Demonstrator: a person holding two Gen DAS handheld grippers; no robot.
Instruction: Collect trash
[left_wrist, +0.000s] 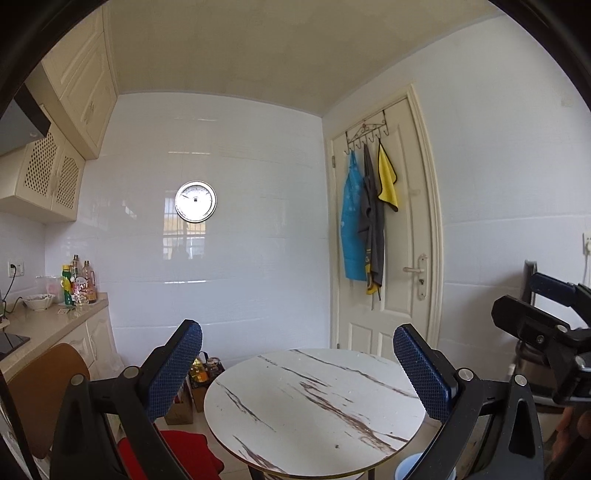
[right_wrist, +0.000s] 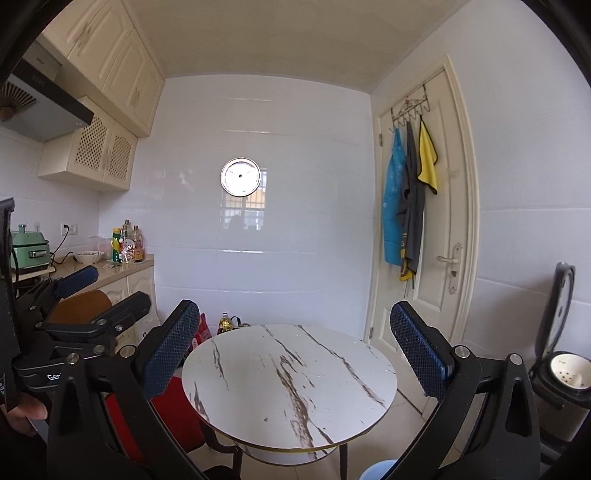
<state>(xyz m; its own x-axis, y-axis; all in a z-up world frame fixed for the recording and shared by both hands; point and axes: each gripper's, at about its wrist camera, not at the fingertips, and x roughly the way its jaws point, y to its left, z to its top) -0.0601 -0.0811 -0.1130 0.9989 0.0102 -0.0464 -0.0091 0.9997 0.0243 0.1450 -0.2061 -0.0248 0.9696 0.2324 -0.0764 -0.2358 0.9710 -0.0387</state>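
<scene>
Left wrist view shows the left gripper (left_wrist: 297, 341) spread wide and holding nothing, with the round marble table (left_wrist: 314, 410) just ahead; no trash is visible on its top. Beside it the right gripper (right_wrist: 295, 321) also gapes. A brown chair (left_wrist: 44, 391) stands left, a white door (left_wrist: 391, 236) beyond.

container: pale blue round plastic container (right_wrist: 376, 474); only part of its rim shows
place: low ahead of the right gripper (right_wrist: 294, 308); under the round white marble-look table (right_wrist: 295, 387)
</scene>
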